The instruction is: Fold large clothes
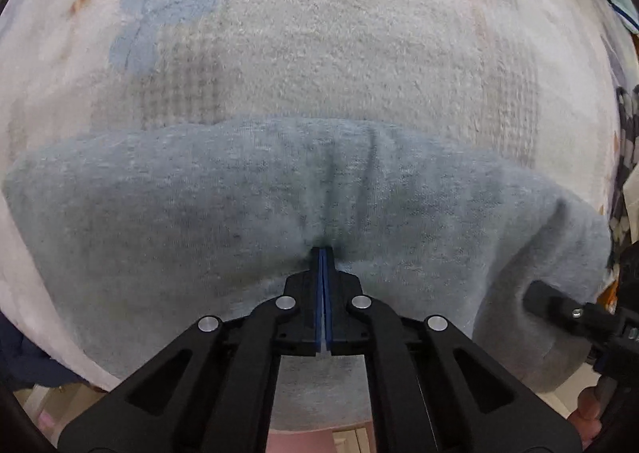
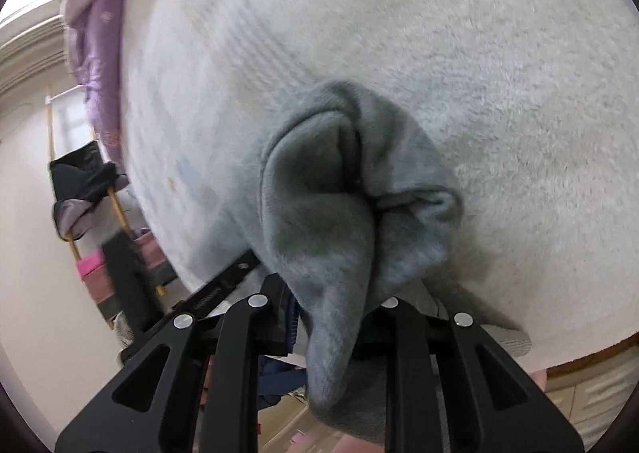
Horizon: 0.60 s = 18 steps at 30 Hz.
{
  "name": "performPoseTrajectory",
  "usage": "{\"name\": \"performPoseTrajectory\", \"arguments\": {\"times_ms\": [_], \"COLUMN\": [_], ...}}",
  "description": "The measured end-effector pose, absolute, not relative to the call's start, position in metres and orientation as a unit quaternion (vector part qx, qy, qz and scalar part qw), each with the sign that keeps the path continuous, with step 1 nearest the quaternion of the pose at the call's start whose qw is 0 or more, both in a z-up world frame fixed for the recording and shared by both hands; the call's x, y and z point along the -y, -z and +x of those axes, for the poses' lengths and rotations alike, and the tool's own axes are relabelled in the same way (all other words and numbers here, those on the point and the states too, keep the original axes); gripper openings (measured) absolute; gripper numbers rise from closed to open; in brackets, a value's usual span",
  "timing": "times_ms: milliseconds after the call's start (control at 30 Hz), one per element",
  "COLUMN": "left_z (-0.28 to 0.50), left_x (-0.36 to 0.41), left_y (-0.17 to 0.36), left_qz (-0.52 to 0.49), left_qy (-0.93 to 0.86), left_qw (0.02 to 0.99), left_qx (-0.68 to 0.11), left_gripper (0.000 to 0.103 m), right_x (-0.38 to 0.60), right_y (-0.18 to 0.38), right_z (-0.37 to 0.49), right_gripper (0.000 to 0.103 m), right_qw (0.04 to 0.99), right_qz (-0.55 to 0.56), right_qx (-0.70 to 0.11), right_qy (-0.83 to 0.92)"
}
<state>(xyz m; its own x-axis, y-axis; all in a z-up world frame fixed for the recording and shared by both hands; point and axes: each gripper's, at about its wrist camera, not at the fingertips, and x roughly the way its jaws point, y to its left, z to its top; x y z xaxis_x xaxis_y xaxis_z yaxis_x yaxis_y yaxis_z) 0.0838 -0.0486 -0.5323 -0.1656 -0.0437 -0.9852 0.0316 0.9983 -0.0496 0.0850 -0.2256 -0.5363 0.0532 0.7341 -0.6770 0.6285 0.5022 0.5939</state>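
A light blue-grey garment hangs stretched in front of a white fluffy blanket. My left gripper is shut on the garment's upper edge, its blue pads pressed together. My right gripper shows at the right edge of the left wrist view, gripping the same garment further along. In the right wrist view the right gripper is shut on a bunched fold of the garment, which drapes over and hides the fingertips.
The blanket has a blue flower pattern. Purple bedding lies at its far side. A rack with dark clothes and boxes stands by the wall on the left. A patterned cloth lies at the right.
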Motion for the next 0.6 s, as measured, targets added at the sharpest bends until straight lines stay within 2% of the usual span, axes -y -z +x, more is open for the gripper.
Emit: {"name": "performPoseTrajectory", "arguments": {"times_ms": [100,133,267,400,500,600], "left_z": [0.059,0.04,-0.013,-0.031,-0.056,-0.068], "left_x": [0.06,0.057,0.056,0.057,0.077,0.08], "left_y": [0.514,0.511,0.54,0.527,0.521,0.513], "left_qz": [0.022,-0.002,0.01,-0.014,0.067,0.032], "left_qy": [0.038,0.037,0.039,0.012,0.034,0.027], "left_qw": [0.653,0.637,0.639,0.65,0.663,0.614], "left_qx": [-0.756,-0.77,-0.768,-0.76,-0.745,-0.788], "left_gripper": [0.0,0.0,0.0,0.0,0.001,0.0], "right_x": [0.219,0.217,0.206,0.206,0.215,0.22], "right_y": [0.533,0.529,0.525,0.53,0.528,0.523], "right_z": [0.093,0.096,0.11,0.109,0.095,0.091], "right_gripper": [0.019,0.02,0.021,0.021,0.021,0.021], "right_qw": [0.52,0.525,0.544,0.53,0.529,0.52], "right_qz": [0.493,0.481,0.435,0.442,0.437,0.456], "right_qx": [-0.696,-0.701,-0.715,-0.721,-0.725,-0.722], "right_qy": [-0.043,-0.045,-0.062,-0.055,-0.05,-0.038]}}
